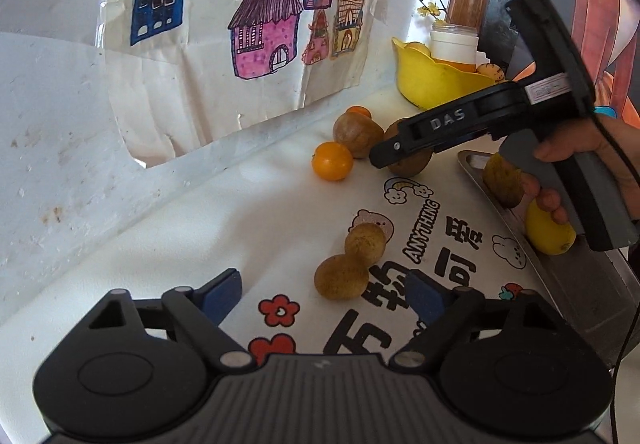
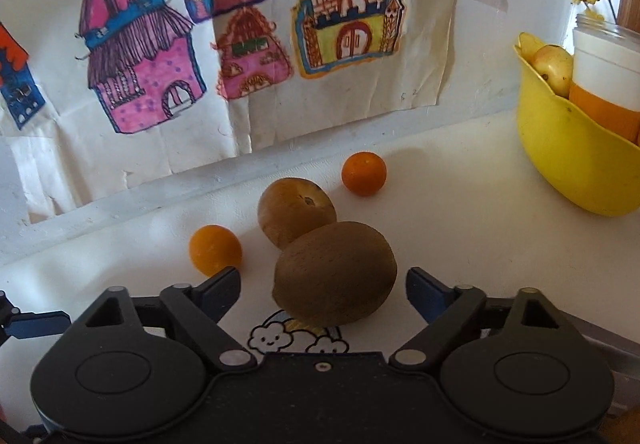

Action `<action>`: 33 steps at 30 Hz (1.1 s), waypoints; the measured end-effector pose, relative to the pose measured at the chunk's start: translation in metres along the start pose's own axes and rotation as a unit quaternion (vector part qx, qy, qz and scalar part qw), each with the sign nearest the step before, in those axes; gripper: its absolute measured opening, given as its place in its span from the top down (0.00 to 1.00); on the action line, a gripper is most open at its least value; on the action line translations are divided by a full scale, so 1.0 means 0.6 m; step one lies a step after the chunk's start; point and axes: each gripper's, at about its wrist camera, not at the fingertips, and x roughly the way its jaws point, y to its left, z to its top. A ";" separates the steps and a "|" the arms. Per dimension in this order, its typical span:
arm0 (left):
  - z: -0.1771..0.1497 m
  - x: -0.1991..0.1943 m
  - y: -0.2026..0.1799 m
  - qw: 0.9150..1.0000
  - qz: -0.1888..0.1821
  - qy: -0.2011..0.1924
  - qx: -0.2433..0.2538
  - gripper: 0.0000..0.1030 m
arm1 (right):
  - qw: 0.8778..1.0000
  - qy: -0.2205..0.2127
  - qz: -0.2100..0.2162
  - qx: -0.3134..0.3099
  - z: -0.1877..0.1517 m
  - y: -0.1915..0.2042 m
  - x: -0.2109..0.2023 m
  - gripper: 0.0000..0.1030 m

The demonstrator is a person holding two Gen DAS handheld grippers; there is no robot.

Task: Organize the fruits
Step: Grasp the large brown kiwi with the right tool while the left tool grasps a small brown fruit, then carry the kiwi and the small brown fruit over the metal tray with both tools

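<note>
My right gripper (image 2: 323, 290) is open, its blue pads either side of a brown kiwi (image 2: 335, 274) on the table, not touching it. Behind the kiwi lie a second brown fruit (image 2: 295, 211) and two small oranges (image 2: 215, 248) (image 2: 363, 173). My left gripper (image 1: 326, 294) is open just in front of two touching kiwis (image 1: 341, 277) (image 1: 365, 243). The left wrist view also shows the right gripper (image 1: 384, 155) over its kiwi (image 1: 410, 165). A metal tray (image 1: 568, 284) at the right holds a kiwi (image 1: 502, 181) and a lemon (image 1: 548, 234).
A yellow bowl (image 2: 568, 159) with a fruit and a white-and-orange jar (image 2: 604, 83) stands at the back right. A wall with house drawings (image 2: 240, 43) runs along the back. The table has a printed white cloth (image 1: 432, 244).
</note>
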 end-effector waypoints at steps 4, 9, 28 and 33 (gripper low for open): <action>0.002 0.003 -0.002 1.000 0.002 -0.003 0.004 0.23 | 1.000 0.001 0.003 -0.002 -0.003 -0.003 0.011 0.21; 0.004 0.006 -0.007 1.000 0.001 -0.006 0.006 0.33 | 1.000 0.000 -0.004 -0.009 -0.007 -0.001 0.018 0.27; 0.003 0.006 -0.007 1.000 -0.005 -0.004 0.006 0.68 | 1.000 -0.011 -0.008 0.015 -0.022 0.002 0.012 0.36; -0.003 -0.002 -0.004 1.000 -0.004 -0.009 -0.002 0.69 | 1.000 -0.016 0.002 0.022 -0.043 0.011 -0.002 0.36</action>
